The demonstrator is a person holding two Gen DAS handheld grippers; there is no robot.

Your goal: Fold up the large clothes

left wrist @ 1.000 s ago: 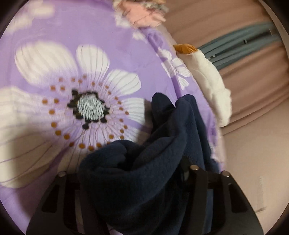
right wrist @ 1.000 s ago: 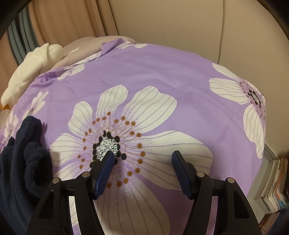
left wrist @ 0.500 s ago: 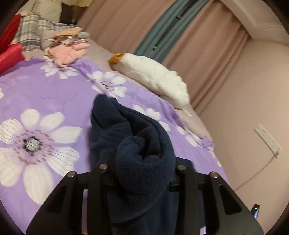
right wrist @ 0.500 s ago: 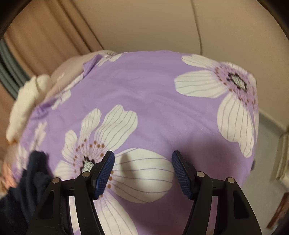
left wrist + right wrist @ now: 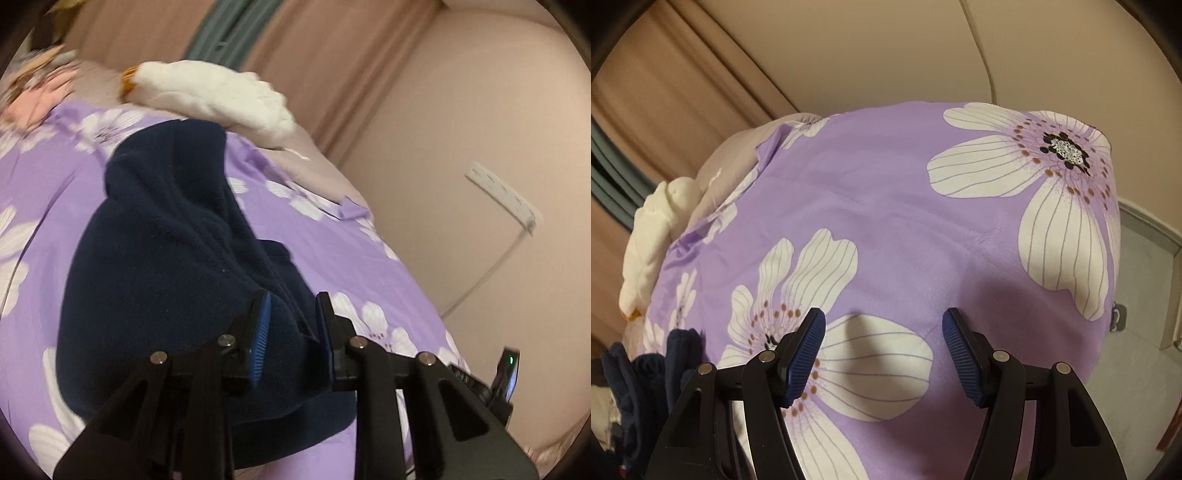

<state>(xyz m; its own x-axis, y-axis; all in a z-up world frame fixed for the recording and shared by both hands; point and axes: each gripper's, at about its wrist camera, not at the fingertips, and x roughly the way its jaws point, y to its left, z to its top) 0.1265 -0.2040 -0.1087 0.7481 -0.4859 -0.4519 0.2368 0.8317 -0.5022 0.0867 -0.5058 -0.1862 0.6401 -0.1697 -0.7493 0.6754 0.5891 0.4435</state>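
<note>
Likely a home bedroom: floral purple bedspread (image 5: 886, 206), curtains (image 5: 325, 55), blurred white pillow (image 5: 221, 96).

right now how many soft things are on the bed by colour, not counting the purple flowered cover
navy fleece garment, pinched in the left tool: 1
white plush toy with an orange tip: 1
blurred pink bundle of cloth: 1
total: 3

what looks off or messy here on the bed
The navy fleece garment lies bunched in a crumpled heap on the purple floral bedspread, not spread flat. The left gripper has just been closing its jaws on a fold of it. The right gripper is open and empty.
</note>
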